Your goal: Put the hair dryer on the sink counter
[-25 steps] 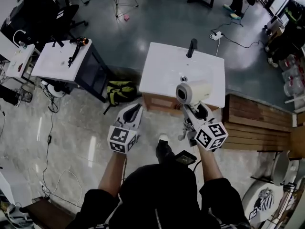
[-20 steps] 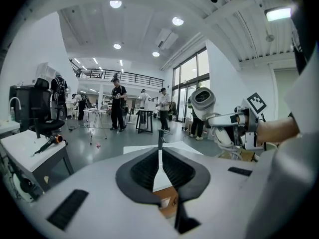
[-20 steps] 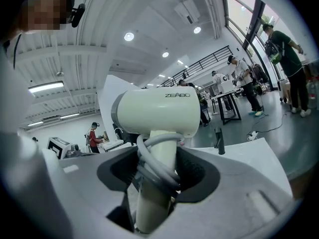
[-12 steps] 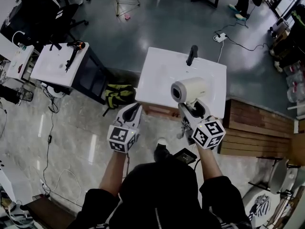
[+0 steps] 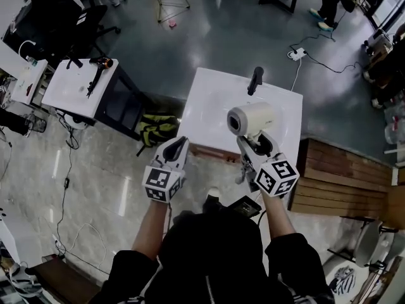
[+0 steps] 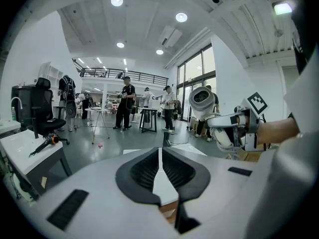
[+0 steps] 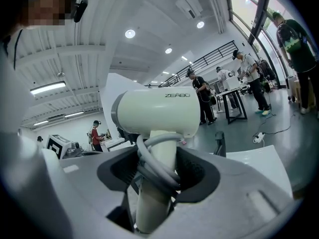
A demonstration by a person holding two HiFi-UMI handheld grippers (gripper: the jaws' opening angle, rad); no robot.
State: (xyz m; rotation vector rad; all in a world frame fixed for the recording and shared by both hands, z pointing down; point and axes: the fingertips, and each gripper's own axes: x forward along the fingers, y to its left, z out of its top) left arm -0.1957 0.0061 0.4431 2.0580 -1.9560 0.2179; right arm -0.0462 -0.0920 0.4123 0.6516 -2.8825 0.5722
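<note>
Hair dryer [image 5: 252, 119] is up in the air, its handle pinched in my right tongs [image 5: 259, 146]. The handle's bottom is hidden. It hangs over the white sink counter [image 5: 212, 103], at 6 o'clock from the black tap [image 5: 255, 80]. My left tongs [image 5: 176, 149], at 9 o'clock, are pressed together on nothing. The grey floor [image 5: 209, 30] shines.

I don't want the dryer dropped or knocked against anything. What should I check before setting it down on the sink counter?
1. Grip: right gripper shut on the hair dryer handle: ok.
2. Loose ends: cord wound round the handle, none dangling: ok.
3. Landing spot: sink counter bare around the dryer: ok.
4. Obstacle: faucet apart from the dryer: ok.
5. Other hand: left gripper shut, empty, off to the side: ok.
6. Dryer's height above the counter: cannot tell.
</note>
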